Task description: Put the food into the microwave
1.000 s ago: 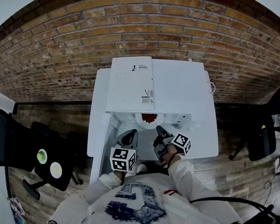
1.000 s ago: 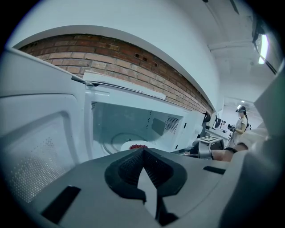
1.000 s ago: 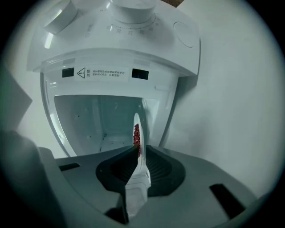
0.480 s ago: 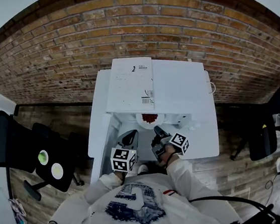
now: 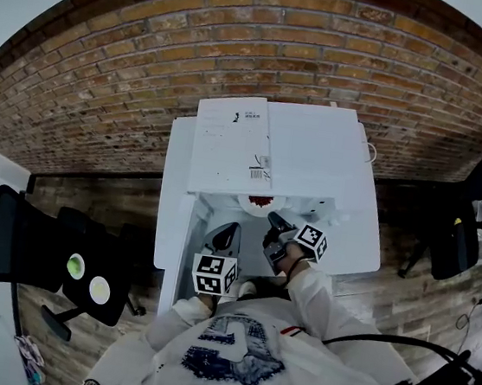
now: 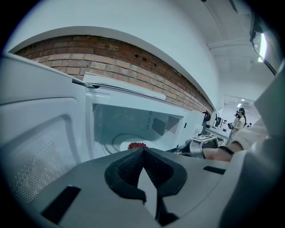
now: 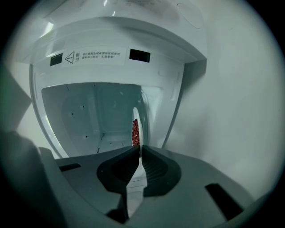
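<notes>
A white plate [image 5: 251, 202] with red food [image 5: 259, 201] sits half under the top of the white microwave [image 5: 230, 142], at its open mouth. In the right gripper view the plate [image 7: 136, 116] appears edge-on, the food [image 7: 135, 132] on it, inside the cavity. My right gripper [image 5: 273, 226] [image 7: 138, 148] is shut on the plate's near rim. My left gripper [image 5: 223, 234] [image 6: 142, 149] hangs shut and empty just in front of the opening, left of the plate. The food [image 6: 137, 145] shows over its tips. The microwave door [image 6: 40, 147] stands swung open to the left.
The microwave stands on a white table [image 5: 347, 183] against a brick wall [image 5: 267, 51]. A small white object [image 5: 316, 207] lies right of the plate. Black office chairs [image 5: 16, 247] stand left; another chair [image 5: 473, 216] is at the right.
My right gripper has pushed forward and the plate has slid further under the microwave's top. The left gripper has barely moved.
</notes>
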Demonstrator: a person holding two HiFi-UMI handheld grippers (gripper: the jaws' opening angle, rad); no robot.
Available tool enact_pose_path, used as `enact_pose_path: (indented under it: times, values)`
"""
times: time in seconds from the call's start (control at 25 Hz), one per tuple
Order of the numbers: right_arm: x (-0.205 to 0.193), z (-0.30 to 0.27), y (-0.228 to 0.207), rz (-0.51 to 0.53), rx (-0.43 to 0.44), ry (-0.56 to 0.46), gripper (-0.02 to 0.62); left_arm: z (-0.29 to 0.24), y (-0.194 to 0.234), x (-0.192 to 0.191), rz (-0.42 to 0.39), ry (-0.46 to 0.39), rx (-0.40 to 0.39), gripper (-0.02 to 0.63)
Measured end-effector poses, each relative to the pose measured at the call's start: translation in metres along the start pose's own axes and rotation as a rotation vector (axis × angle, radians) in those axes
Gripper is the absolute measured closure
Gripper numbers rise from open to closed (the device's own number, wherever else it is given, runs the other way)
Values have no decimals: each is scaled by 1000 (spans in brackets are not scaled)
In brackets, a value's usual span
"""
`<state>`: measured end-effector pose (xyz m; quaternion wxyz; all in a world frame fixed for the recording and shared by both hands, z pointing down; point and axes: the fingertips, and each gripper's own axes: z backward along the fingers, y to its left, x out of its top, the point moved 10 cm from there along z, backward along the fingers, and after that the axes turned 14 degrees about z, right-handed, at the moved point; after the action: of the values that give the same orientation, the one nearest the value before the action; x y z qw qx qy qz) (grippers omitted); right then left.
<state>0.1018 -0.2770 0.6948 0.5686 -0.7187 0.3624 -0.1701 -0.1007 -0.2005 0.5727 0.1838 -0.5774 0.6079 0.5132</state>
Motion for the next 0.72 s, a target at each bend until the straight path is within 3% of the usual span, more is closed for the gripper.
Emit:
enact_pose_path:
  times: [0.72]
  values:
    - [8, -20, 3, 21, -18, 10, 565, 2, 3, -2, 9, 11, 15, 598]
